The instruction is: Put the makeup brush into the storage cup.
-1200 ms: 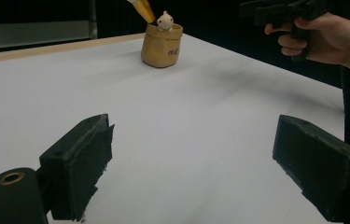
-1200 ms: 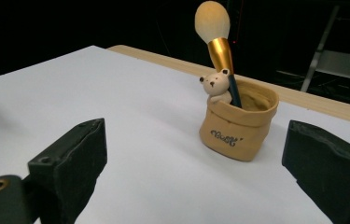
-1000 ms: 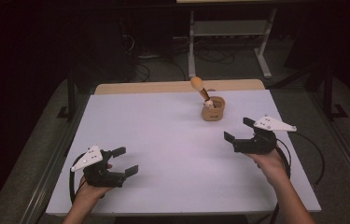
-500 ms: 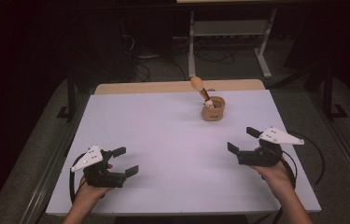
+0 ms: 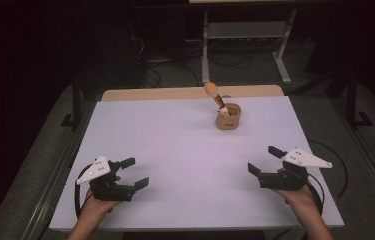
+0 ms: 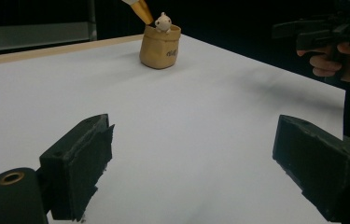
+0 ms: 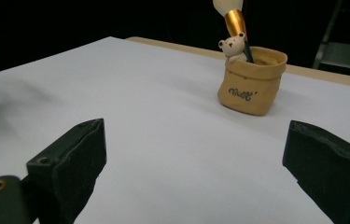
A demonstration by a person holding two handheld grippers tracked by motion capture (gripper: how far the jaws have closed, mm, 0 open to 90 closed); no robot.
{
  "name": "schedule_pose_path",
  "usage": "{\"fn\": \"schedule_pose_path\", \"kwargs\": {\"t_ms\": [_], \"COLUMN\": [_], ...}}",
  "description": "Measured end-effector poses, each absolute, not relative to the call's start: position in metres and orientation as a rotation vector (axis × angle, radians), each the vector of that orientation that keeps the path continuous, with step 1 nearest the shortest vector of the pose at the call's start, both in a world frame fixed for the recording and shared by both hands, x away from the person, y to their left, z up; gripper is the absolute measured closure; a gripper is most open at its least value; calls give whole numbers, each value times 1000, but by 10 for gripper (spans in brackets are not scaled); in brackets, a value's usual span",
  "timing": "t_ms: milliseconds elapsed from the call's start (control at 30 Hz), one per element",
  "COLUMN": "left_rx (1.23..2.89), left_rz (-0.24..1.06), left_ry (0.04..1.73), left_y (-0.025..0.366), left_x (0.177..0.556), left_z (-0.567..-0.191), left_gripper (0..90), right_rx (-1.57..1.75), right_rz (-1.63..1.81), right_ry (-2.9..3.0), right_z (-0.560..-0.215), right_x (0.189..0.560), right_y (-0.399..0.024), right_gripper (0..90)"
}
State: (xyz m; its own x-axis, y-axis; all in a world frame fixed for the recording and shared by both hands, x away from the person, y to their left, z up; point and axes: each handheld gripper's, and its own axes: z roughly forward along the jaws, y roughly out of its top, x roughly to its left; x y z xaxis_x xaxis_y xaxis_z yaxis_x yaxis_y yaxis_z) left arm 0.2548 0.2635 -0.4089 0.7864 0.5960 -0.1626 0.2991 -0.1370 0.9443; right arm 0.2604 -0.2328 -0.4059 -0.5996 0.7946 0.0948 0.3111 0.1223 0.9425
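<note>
A small tan pot (image 5: 228,117) shaped like a soft sack with a rolled rim stands upright on the white table (image 5: 175,145), toward one o'clock from the table's middle in the high view and close to the far edge. Its surface looks matte, with dark lettering on the side. A tiny white bear figure (image 7: 231,46) peeks over the rim, and a brush (image 5: 214,93) with a gold collar and a rounded pale tip leans out of the pot toward eleven o'clock.

The table top is smooth, flat and bare white, with a strip of pale wood (image 5: 190,93) along its far edge. Beyond it, on the dark floor at twelve o'clock, lie cables and the legs of a grey frame (image 5: 247,35).

The left gripper (image 5: 132,172) sits at seven o'clock near the front edge, its black blocky jaws spread wide with nothing between them. The right gripper (image 5: 266,160) sits at five o'clock, jaws likewise spread and empty; each carries a grey three-cornered plate. Nothing lies between either gripper and the pot, which is well apart from both.

Compared with a second ago, the right gripper has drawn back toward the front edge, farther from the pot, while the left gripper and the pot have kept their places.
</note>
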Motion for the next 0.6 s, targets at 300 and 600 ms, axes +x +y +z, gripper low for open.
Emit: {"fn": "schedule_pose_path", "kwargs": {"t_ms": [300, 600], "left_rx": [1738, 1738], "left_rz": [301, 302], "left_ry": [702, 703], "left_y": [265, 265], "left_x": [255, 255], "left_z": [-409, -409], "left_gripper": [112, 112], "right_rx": [1090, 1096], "right_rz": [1459, 1434], "right_ry": [1974, 1995], "right_z": [-413, -419], "right_x": [249, 241], "right_y": [-240, -242], "right_gripper": [54, 54]}}
